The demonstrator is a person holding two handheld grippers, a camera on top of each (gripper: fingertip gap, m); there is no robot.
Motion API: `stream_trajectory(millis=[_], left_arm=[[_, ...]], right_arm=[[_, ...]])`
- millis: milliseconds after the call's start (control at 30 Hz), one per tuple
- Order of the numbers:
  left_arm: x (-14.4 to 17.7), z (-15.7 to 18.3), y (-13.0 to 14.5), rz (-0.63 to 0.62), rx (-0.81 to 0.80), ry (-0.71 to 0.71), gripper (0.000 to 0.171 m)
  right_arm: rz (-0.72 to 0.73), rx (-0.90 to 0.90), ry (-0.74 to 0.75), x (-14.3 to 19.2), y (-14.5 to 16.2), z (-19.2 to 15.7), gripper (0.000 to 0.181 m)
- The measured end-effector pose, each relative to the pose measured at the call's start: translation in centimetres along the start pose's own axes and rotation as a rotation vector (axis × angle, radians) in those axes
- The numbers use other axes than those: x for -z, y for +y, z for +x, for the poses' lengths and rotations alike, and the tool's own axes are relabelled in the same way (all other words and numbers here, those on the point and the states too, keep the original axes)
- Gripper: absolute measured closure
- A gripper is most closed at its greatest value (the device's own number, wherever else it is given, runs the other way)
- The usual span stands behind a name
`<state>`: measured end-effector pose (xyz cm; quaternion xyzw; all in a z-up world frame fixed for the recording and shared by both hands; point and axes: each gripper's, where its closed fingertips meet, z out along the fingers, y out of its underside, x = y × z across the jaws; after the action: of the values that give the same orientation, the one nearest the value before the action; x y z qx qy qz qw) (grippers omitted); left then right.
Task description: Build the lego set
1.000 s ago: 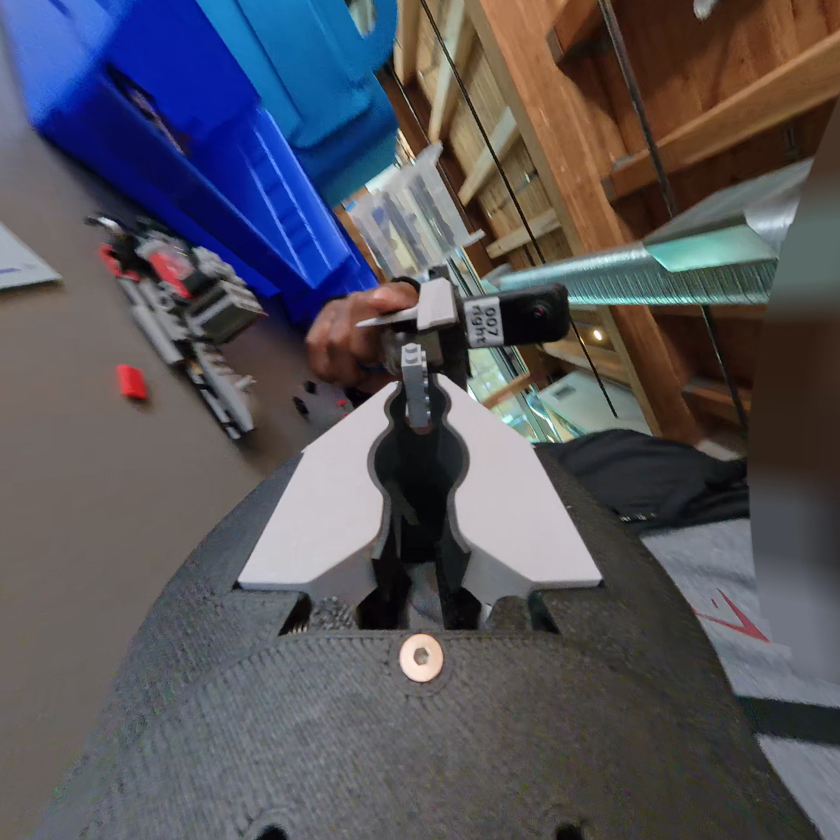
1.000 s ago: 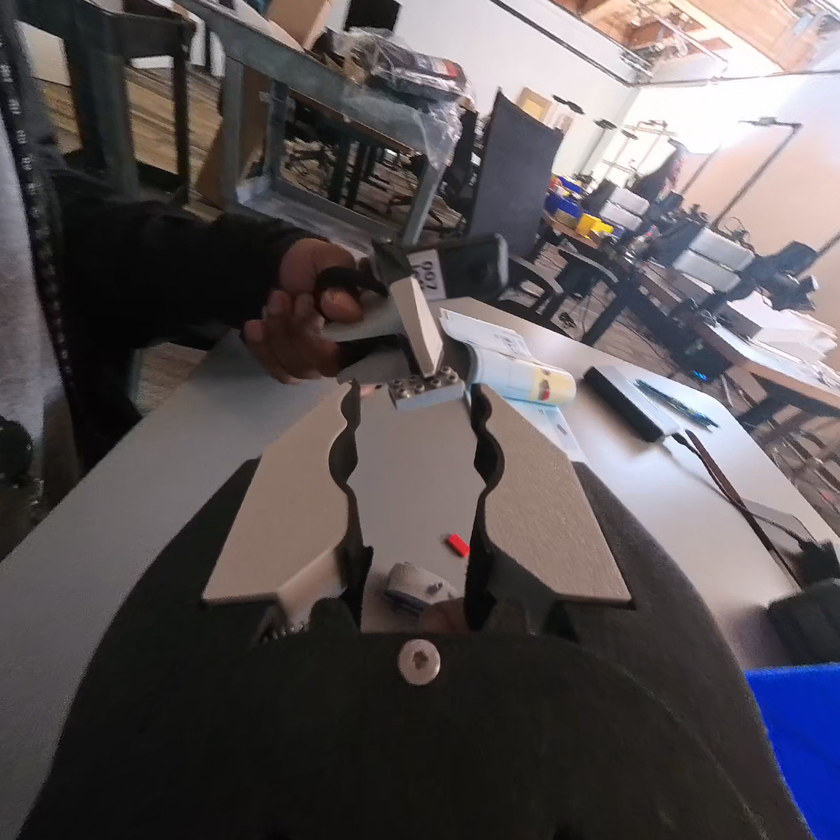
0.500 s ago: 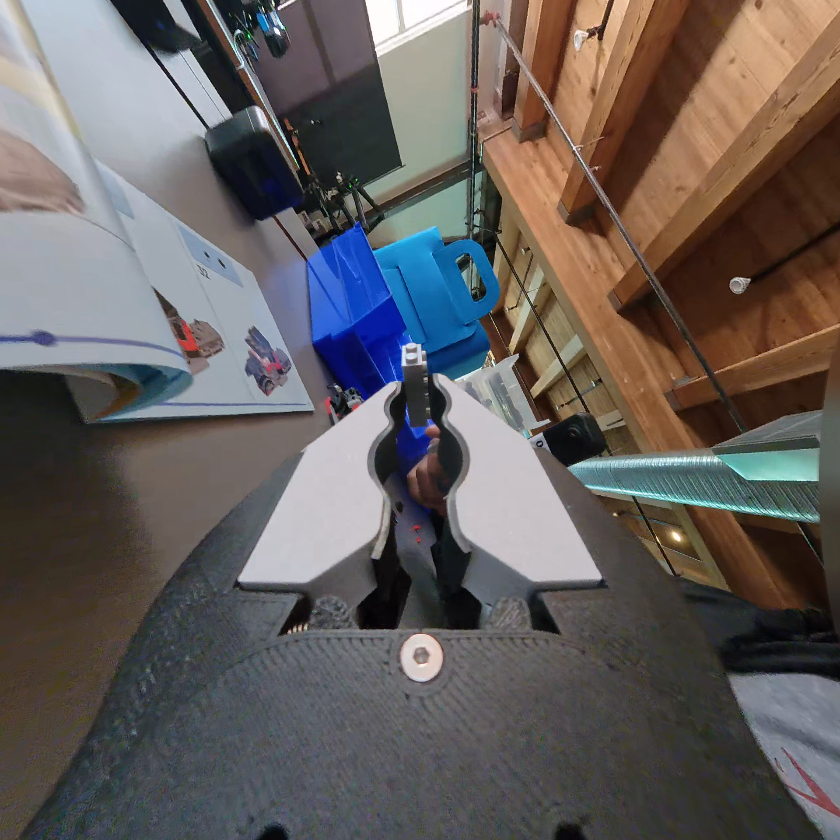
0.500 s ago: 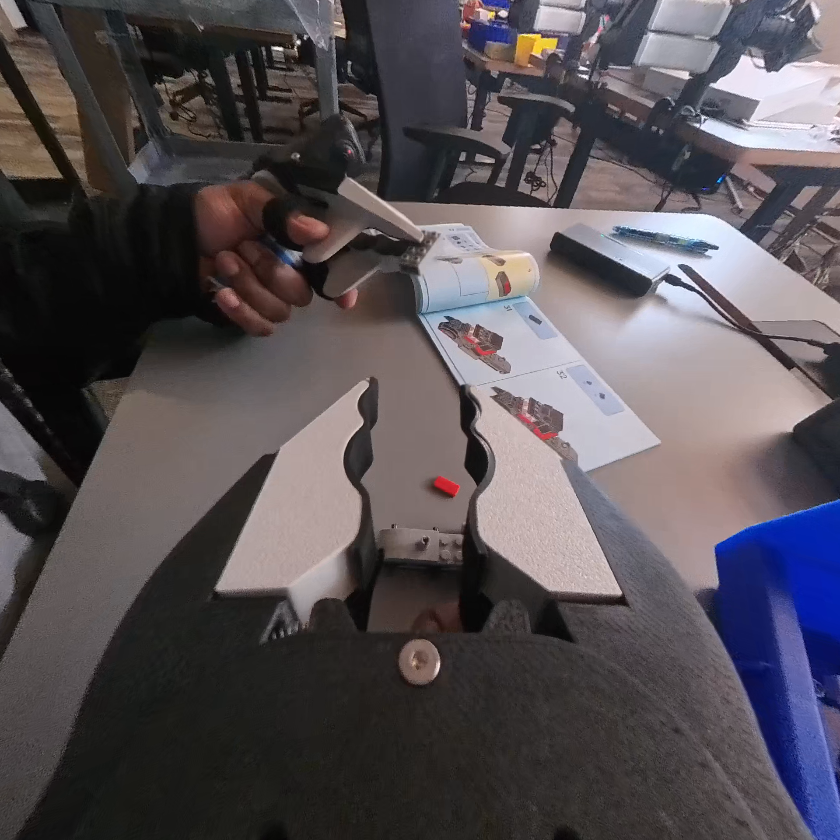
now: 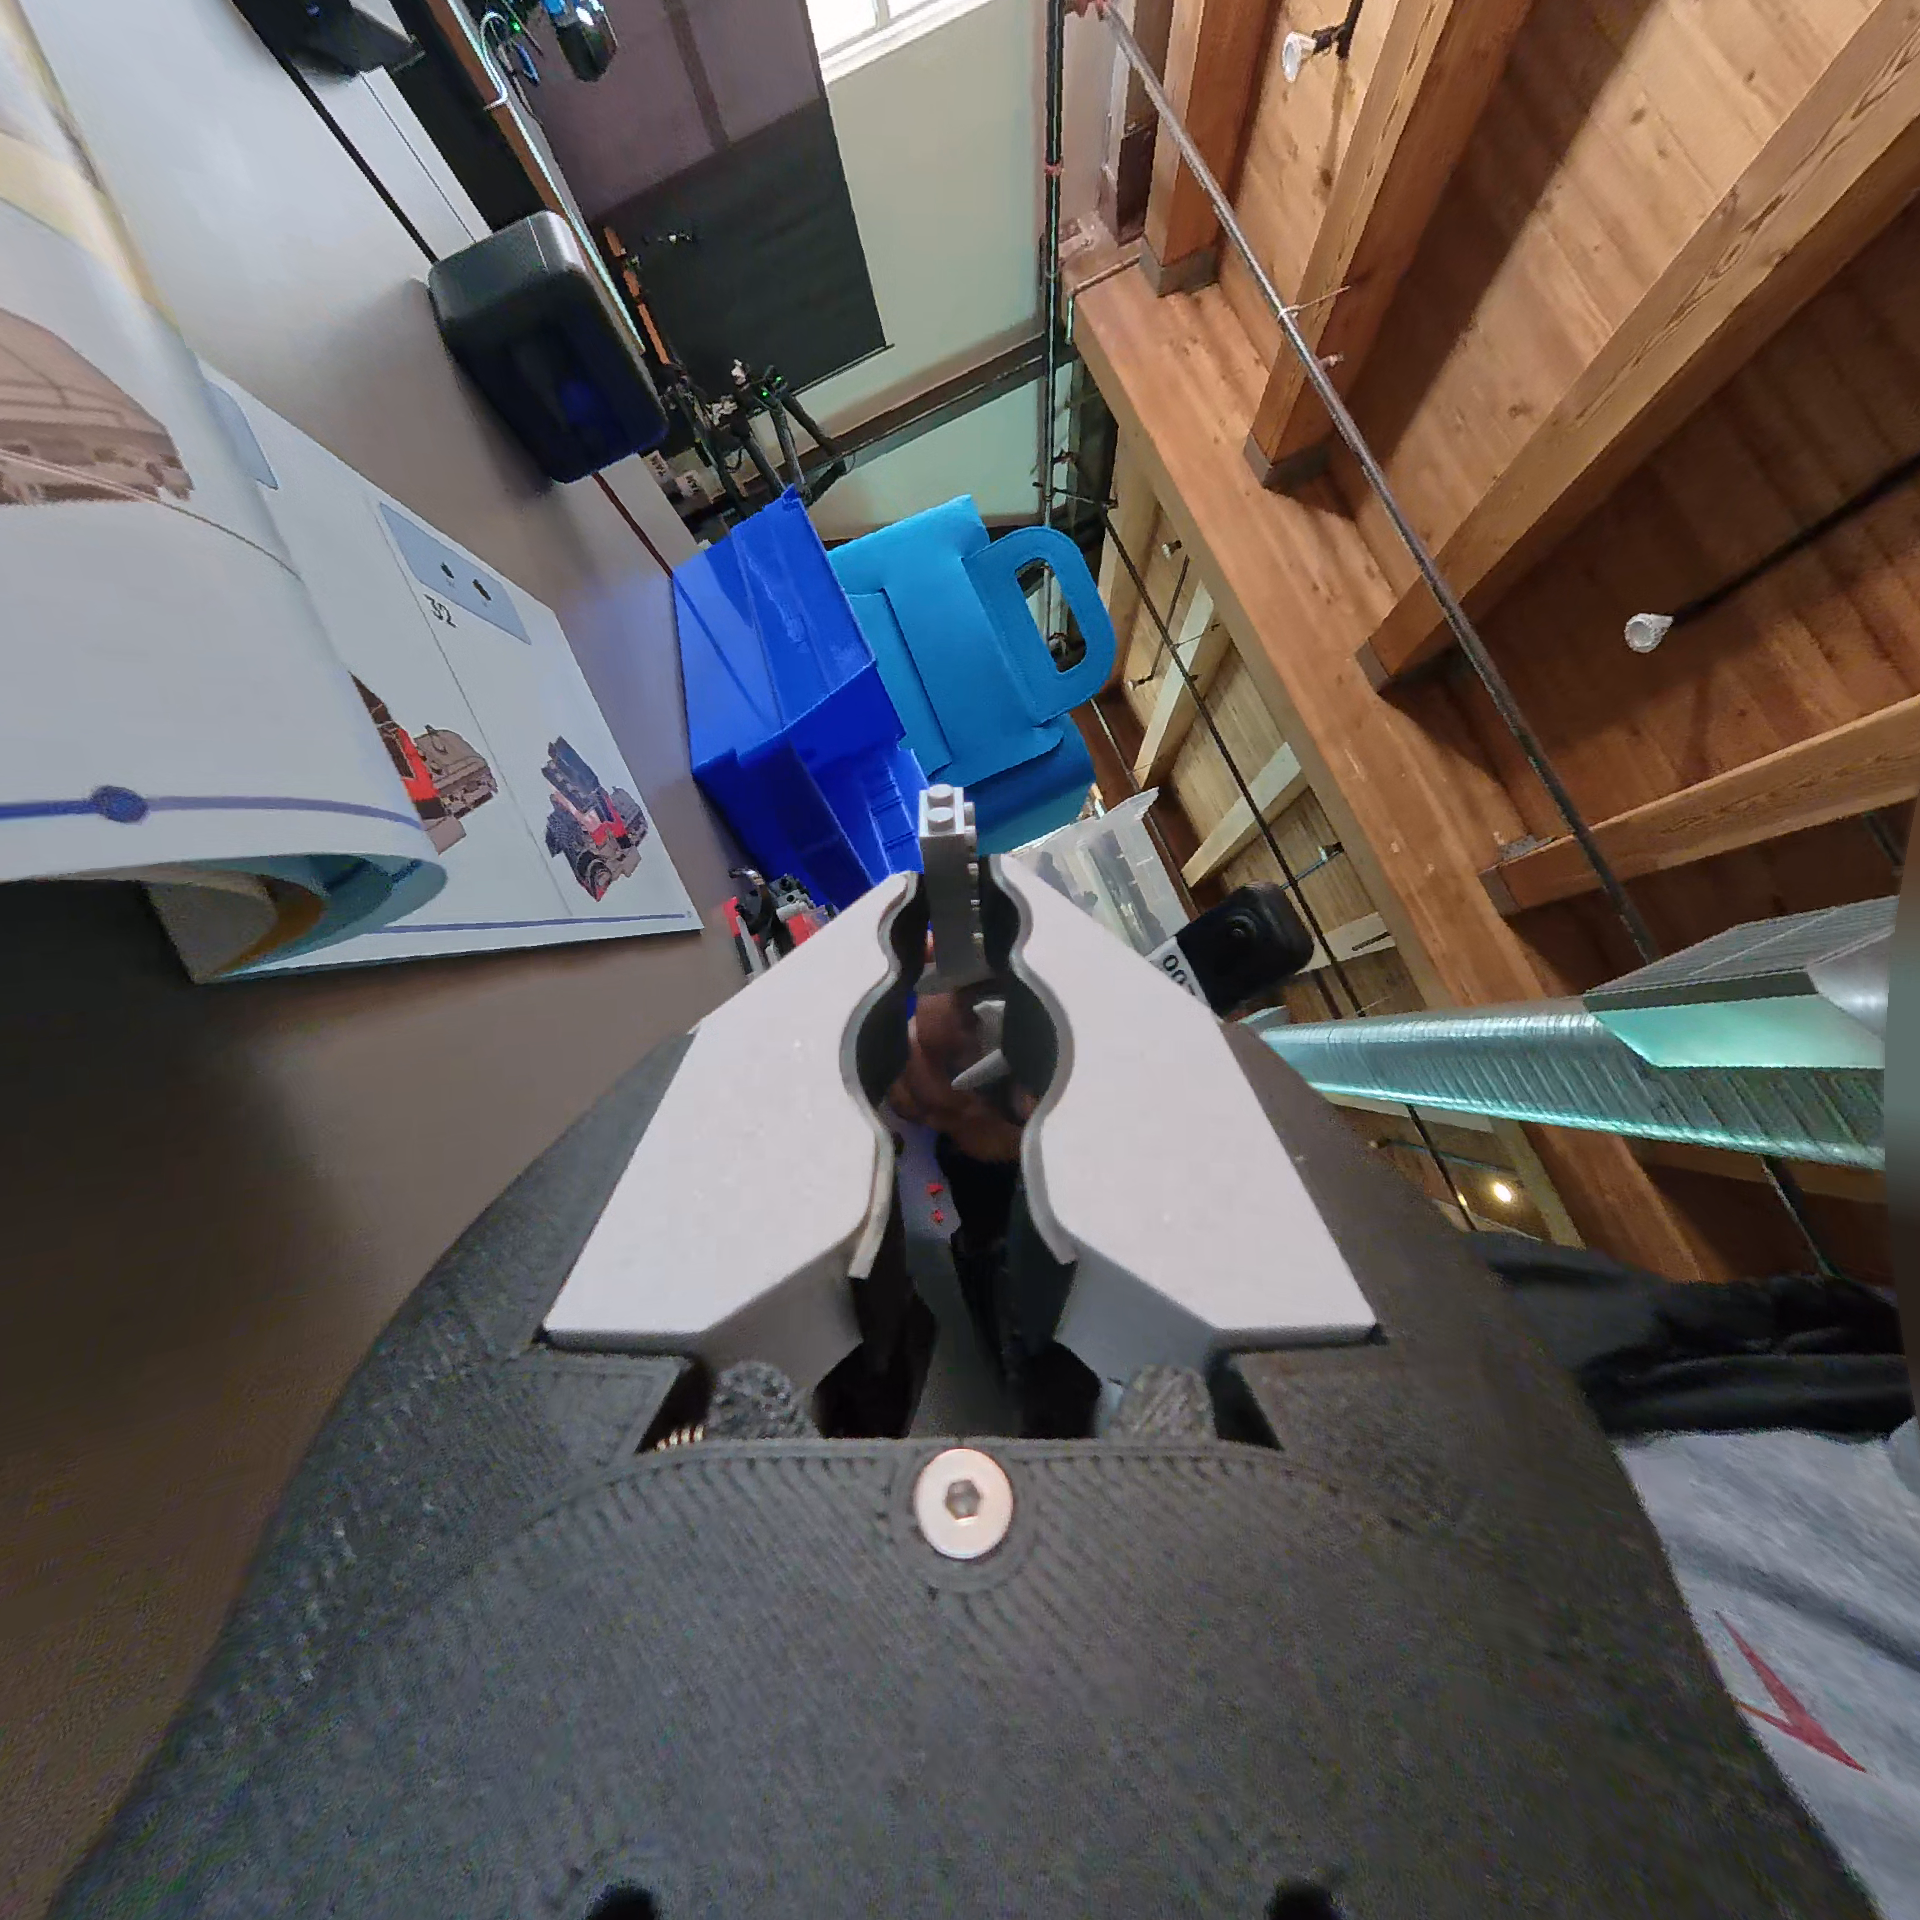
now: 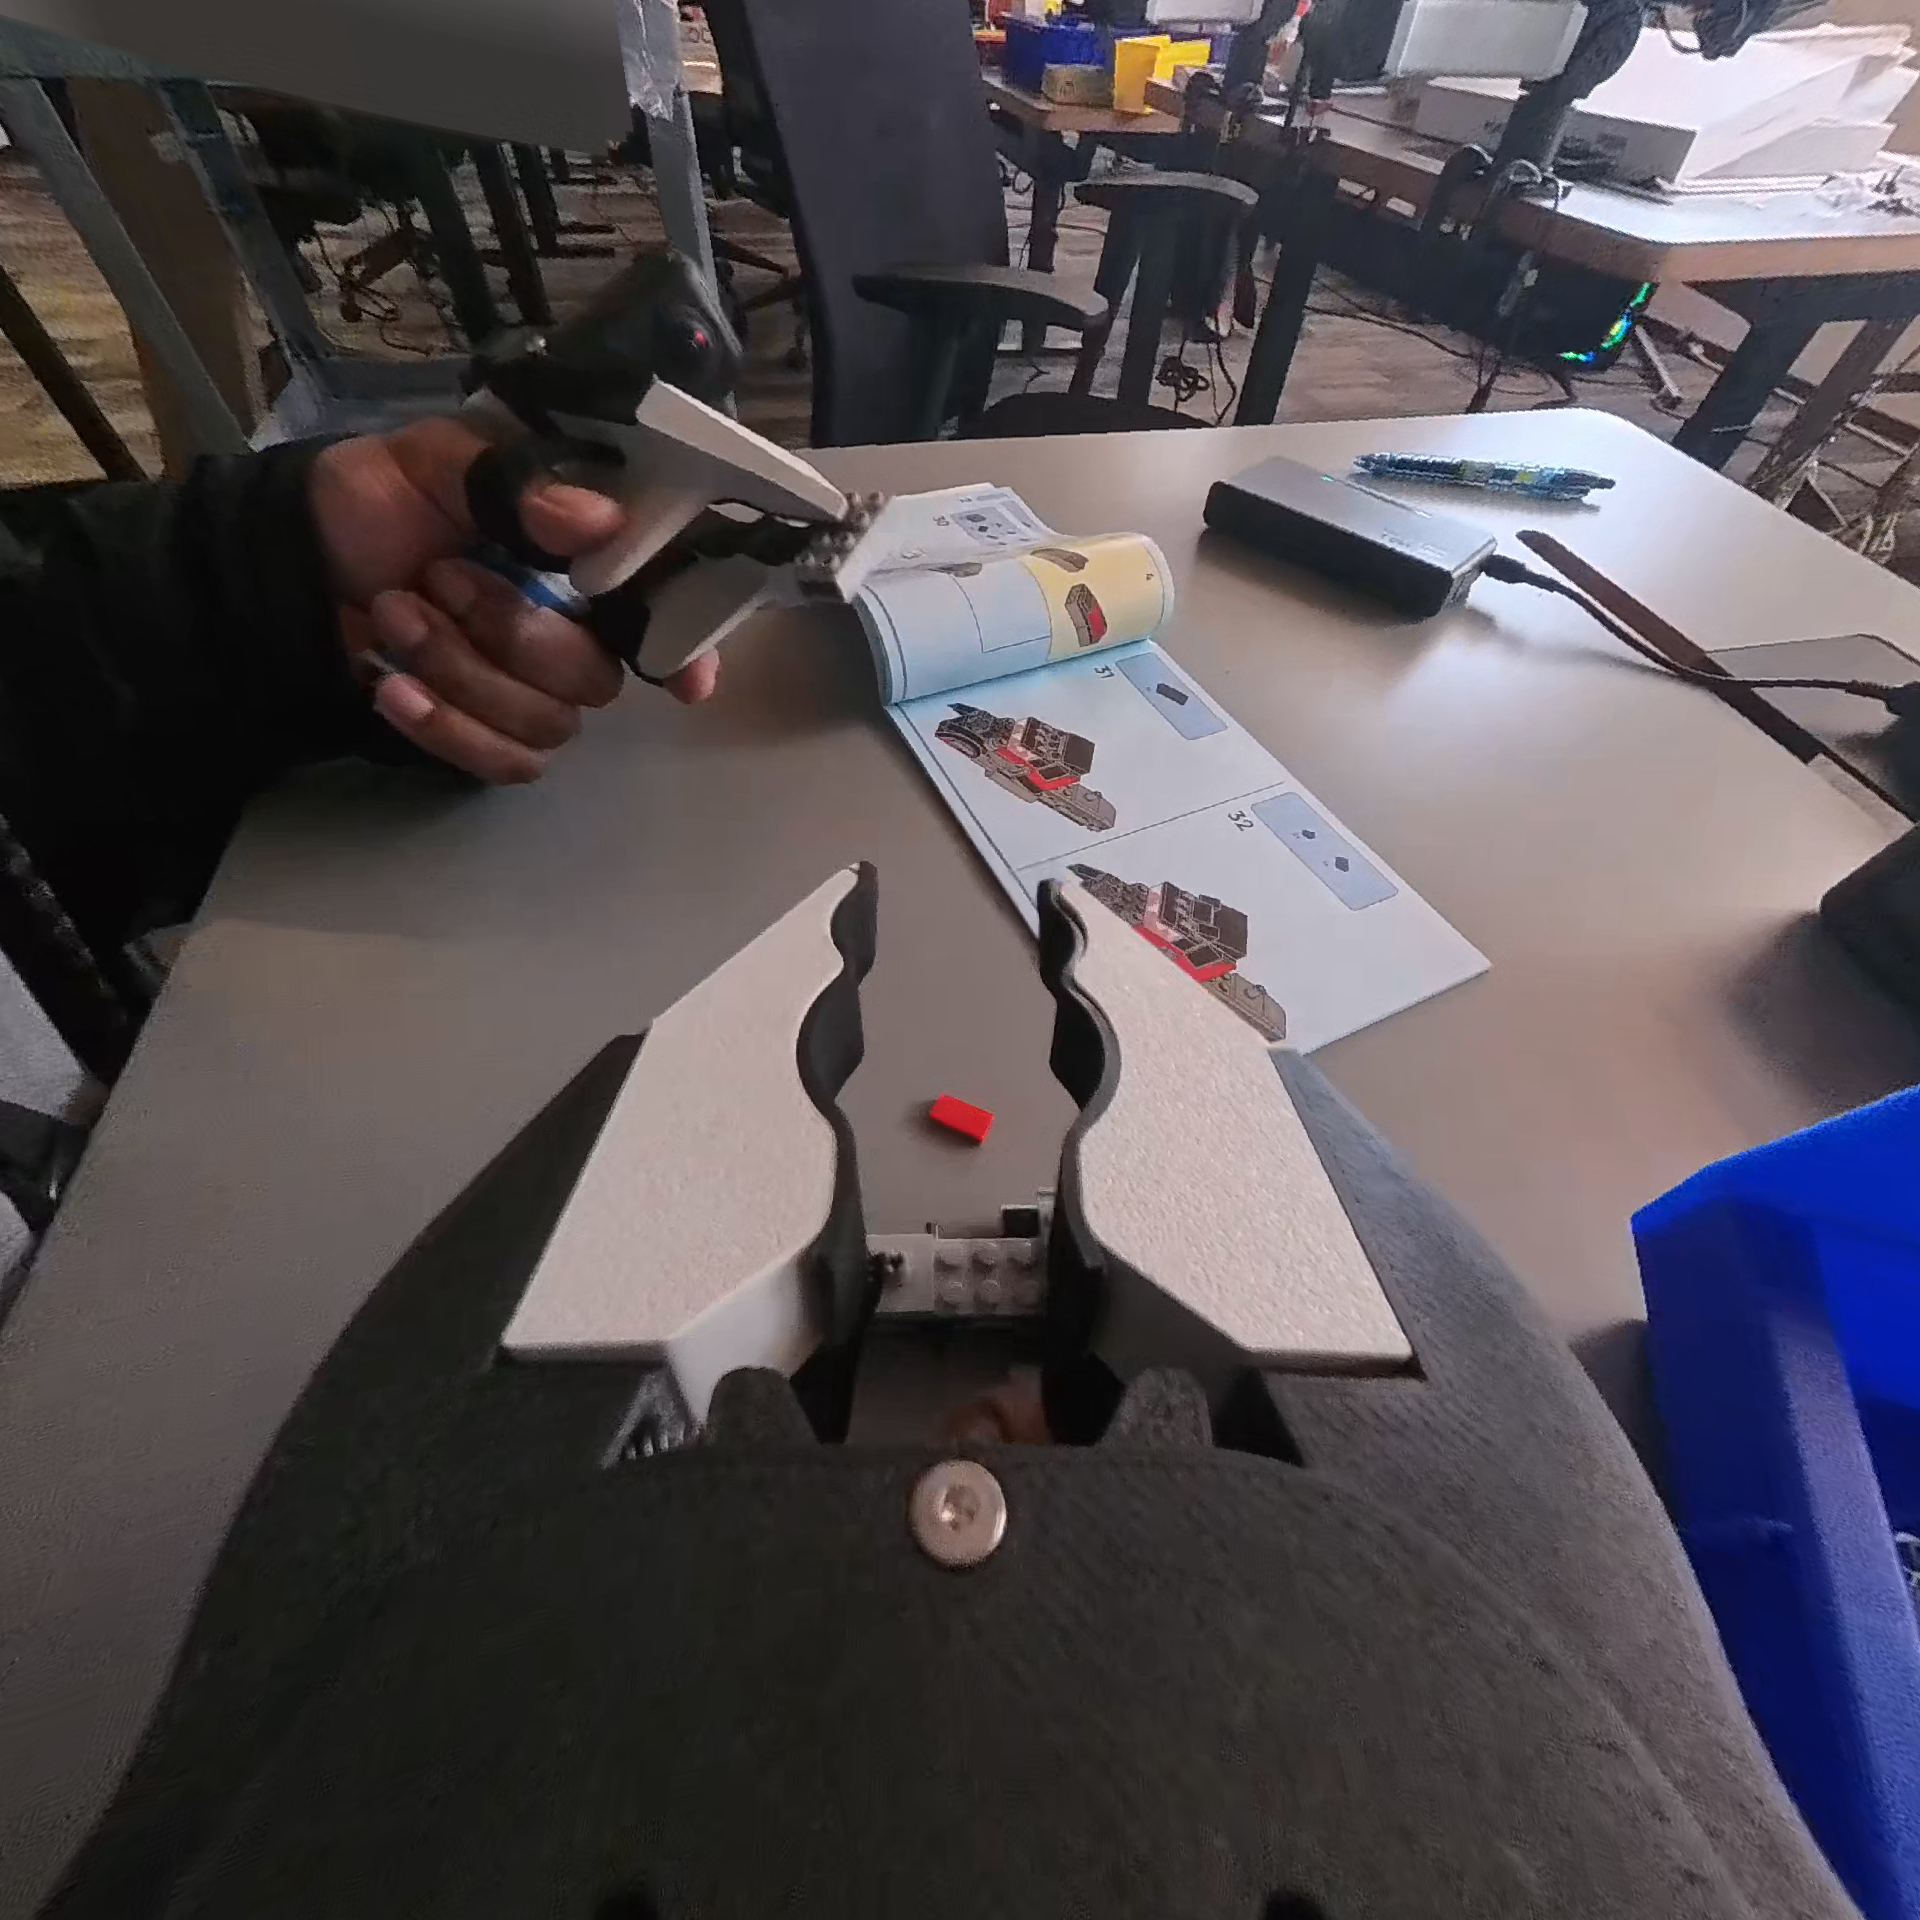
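My left gripper [image 5: 951, 896] is shut on a small grey studded plate [image 5: 948, 862] that sticks out past its tips. In the right wrist view this gripper [image 6: 847, 535] is held in a hand above the table, next to the curled pages of the open instruction booklet [image 6: 1143, 790]. My right gripper [image 6: 956, 888] is open and empty, tilted down over the grey table [image 6: 468, 935]. A red tile [image 6: 961, 1119] lies on the table between its fingers. A grey studded lego assembly [image 6: 977, 1273] shows near the base of its fingers. Part of a lego model [image 5: 764, 914] lies by the blue bin.
A blue bin [image 6: 1797, 1403] stands close on the right, also seen in the left wrist view [image 5: 790, 707]. A dark power bank [image 6: 1351, 530] with a cable [image 6: 1662, 644] and a pen [image 6: 1486, 473] lie at the far side. Chairs and other tables stand beyond. Across from one pair of fingers to the other is roughly 11 cm.
The two grippers have drawn apart. My left gripper carried the grey plate over beside the booklet. My right gripper swung down over the red tile and stayed open.
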<state>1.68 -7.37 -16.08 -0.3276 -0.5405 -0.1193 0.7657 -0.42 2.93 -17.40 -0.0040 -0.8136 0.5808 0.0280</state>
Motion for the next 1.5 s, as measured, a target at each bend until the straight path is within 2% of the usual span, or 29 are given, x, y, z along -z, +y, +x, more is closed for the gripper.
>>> stream_trajectory(millis=[533, 767, 900, 1033, 1200, 1367, 1500], left_arm=[[0.3, 0.0, -0.6, 0.025, 0.060, 0.040, 0.161], [-0.1, -0.1, 0.1, 0.005, 0.033, 0.008, 0.161], [-0.4, 0.0, 0.7, -0.009, -0.001, -0.017, 0.161], [-1.1, 0.5, 1.6, -0.016, 0.031, 0.016, 0.161], [-3.2, 1.1, 4.1, -0.076, 0.068, 0.057, 0.161], [-5.0, 1.4, 6.3, -0.133, 0.061, 0.059, 0.161], [-5.3, 1.2, 6.5, -0.144, 0.020, 0.030, 0.161]], right_arm=[[-0.024, -0.054, 0.005, -0.4, 0.8, 1.1, 0.152], [-0.088, -0.073, 0.090, 0.8, 1.4, 1.6, 0.153], [-0.077, -0.094, 0.187, 4.3, 1.4, 2.1, 0.153], [-0.049, -0.139, 0.326, 10.1, 1.7, 3.2, 0.154], [-0.012, -0.205, 0.436, 16.6, 2.5, 3.4, 0.154], [-0.043, -0.226, 0.461, 19.5, 4.6, 2.3, 0.154], [-0.127, -0.220, 0.437, 21.3, 7.1, 0.9, 0.154]])
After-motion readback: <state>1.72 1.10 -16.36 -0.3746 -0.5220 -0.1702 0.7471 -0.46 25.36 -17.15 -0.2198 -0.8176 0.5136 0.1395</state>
